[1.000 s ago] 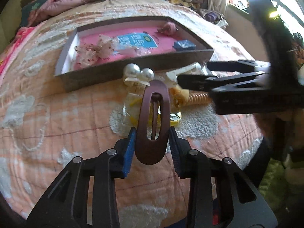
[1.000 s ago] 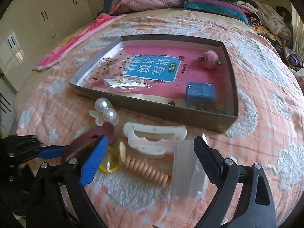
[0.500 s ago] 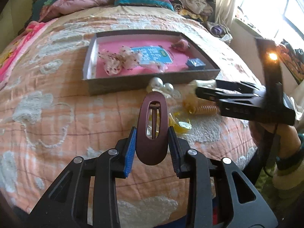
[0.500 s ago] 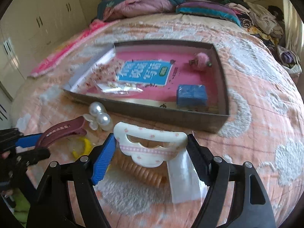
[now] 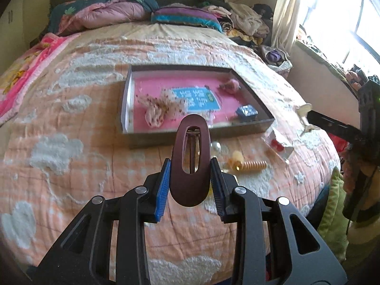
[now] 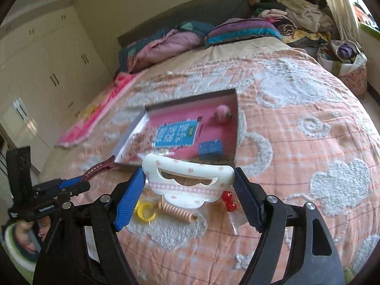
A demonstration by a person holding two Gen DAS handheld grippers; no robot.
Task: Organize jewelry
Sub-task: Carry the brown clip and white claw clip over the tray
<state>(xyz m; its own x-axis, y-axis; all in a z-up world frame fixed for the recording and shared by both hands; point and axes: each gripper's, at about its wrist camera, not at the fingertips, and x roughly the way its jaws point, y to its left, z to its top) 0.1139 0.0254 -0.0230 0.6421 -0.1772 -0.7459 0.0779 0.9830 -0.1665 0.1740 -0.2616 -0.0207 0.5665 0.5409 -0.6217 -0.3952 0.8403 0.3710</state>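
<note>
A maroon oval hair clip (image 5: pixel 191 161) stands upright between the blue pads of my left gripper (image 5: pixel 190 173), which is shut on it above the bed. In the right wrist view a white hair clip (image 6: pixel 187 180) with small pink dots is pinched by its two ends in my right gripper (image 6: pixel 190 182), lifted off the quilt. Beyond both lies the shallow pink-lined box (image 5: pixel 197 137) (image 6: pixel 235 128). The left gripper (image 6: pixel 71 185) and its maroon clip (image 6: pixel 99 168) show at the left of the right wrist view. The right gripper (image 5: pixel 332 125) shows at the right of the left wrist view.
On the quilt before the box lie a yellow ring (image 6: pixel 144 211), a spiral hair tie (image 6: pixel 178 211), a bag with red beads (image 6: pixel 228 199) and a pearl piece (image 5: pixel 216 146). The box holds a floral scrunchie (image 5: pixel 156 109), a blue case (image 6: pixel 211 148) and a pink pompom (image 6: pixel 222 114).
The right gripper closed on the white clip and raised it off the bed. The left gripper rose with the maroon clip. Both views pulled back from the box.
</note>
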